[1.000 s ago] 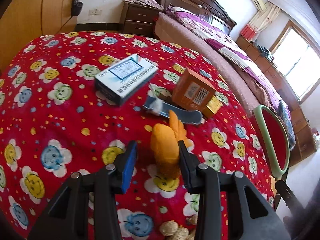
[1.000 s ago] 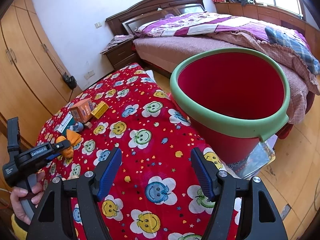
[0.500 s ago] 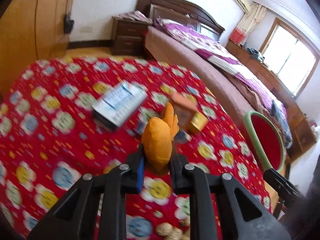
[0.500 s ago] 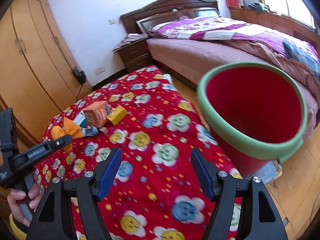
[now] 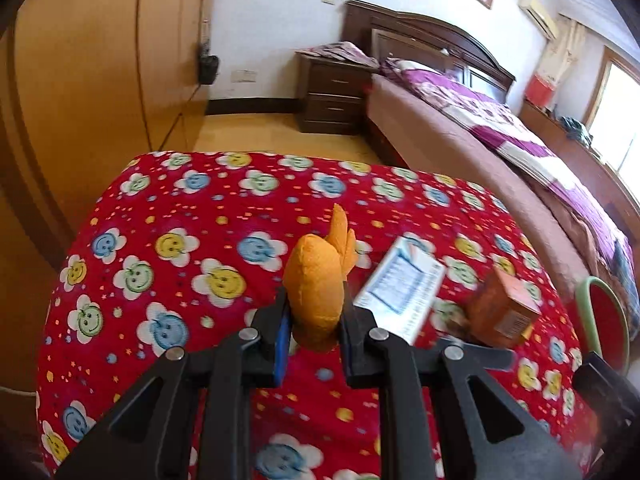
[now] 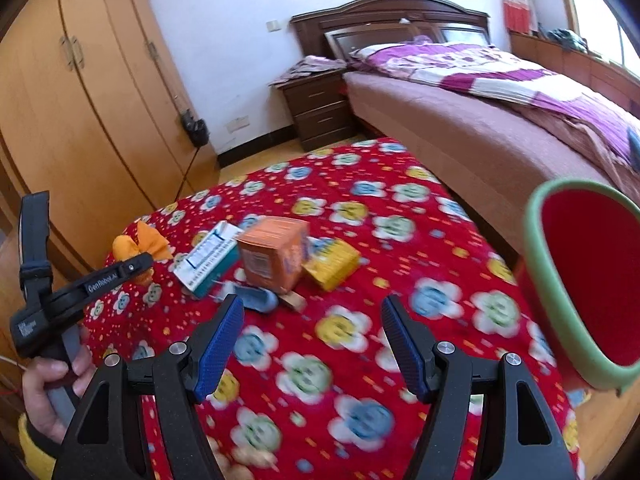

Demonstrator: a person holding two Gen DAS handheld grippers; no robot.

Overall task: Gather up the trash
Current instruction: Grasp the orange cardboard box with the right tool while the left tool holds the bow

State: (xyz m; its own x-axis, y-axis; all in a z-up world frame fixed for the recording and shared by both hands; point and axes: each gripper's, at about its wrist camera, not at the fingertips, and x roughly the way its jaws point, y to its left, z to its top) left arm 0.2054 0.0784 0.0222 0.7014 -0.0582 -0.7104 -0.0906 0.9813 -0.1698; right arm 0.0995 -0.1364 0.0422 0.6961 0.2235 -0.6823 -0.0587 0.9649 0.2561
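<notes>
- The orange cloth scrap [image 5: 318,288] sat pinched in my left gripper [image 5: 314,330], its jaws having just closed in on it, and it was held up off the tabletop [image 5: 168,208], which wore a red cover with smiley flowers.
- From the right wrist view I could see the same scrap [image 6: 136,246] poking out past that gripper [image 6: 138,266], with the person's hand [image 6: 48,392] around the handle low at the left edge.
- Behind the scrap on the cover lay a white and blue box [image 5: 400,288], and beside that an orange carton [image 5: 502,306]; both were blurred.
- In the right wrist view a yellow packet [image 6: 332,262] lay just beside the orange carton [image 6: 274,252], and a grey-blue flat item [image 6: 254,298] lay in front of the carton.
- My right gripper [image 6: 312,350] stood wide with nothing between its blue pads, over the cover near those items.
- The red bin with a green rim [image 6: 538,280] stood at the tabletop's right edge.
- A bed [image 6: 480,112] stood beyond.
</notes>
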